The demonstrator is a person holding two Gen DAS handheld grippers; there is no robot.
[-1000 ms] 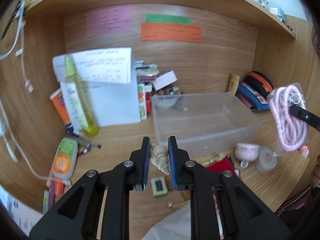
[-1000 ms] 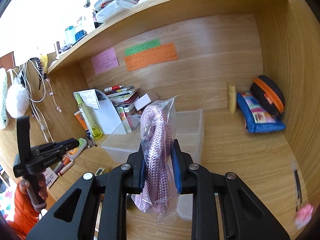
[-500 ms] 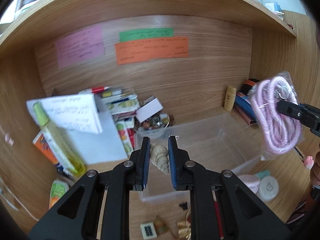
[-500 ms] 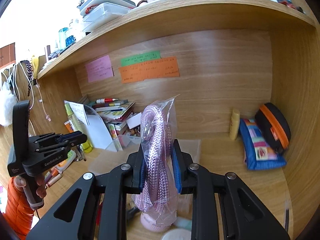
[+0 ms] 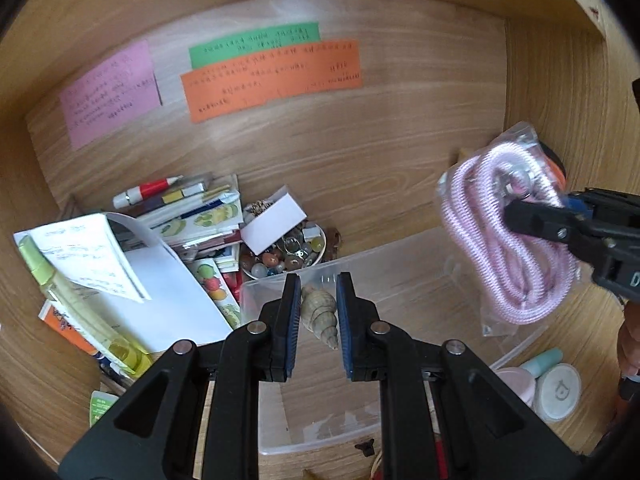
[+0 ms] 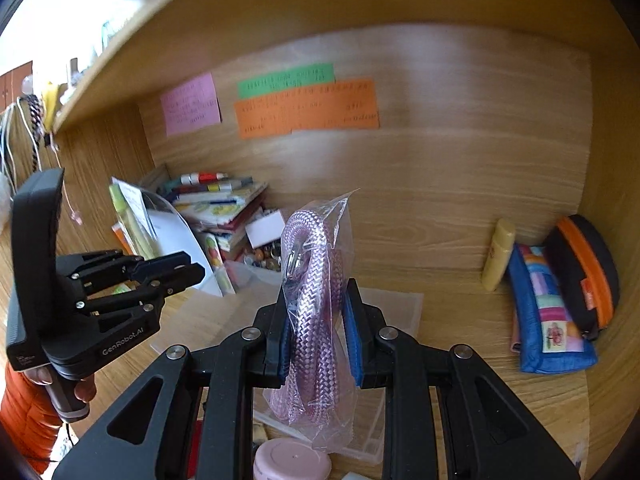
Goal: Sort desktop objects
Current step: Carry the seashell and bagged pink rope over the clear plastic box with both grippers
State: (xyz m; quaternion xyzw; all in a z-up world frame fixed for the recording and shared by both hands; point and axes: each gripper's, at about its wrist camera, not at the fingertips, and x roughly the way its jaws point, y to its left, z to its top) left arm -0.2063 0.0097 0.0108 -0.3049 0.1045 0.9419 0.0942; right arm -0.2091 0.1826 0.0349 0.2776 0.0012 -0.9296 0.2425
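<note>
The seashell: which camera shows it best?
The left wrist view: the seashell sits clamped between the left gripper fingers, over the clear plastic box. The right wrist view shows that gripper side-on, the shell hidden.

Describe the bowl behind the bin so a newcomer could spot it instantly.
Find the clear plastic bin on the wooden desk. Just beyond its far left corner, beside the leaning stack of books, sits a small bowl. It is the only dish there, heaped with beads and trinkets, a white card lying across it.

Both wrist views look down along their claws at one clear bin (image 5: 420,264).
</note>
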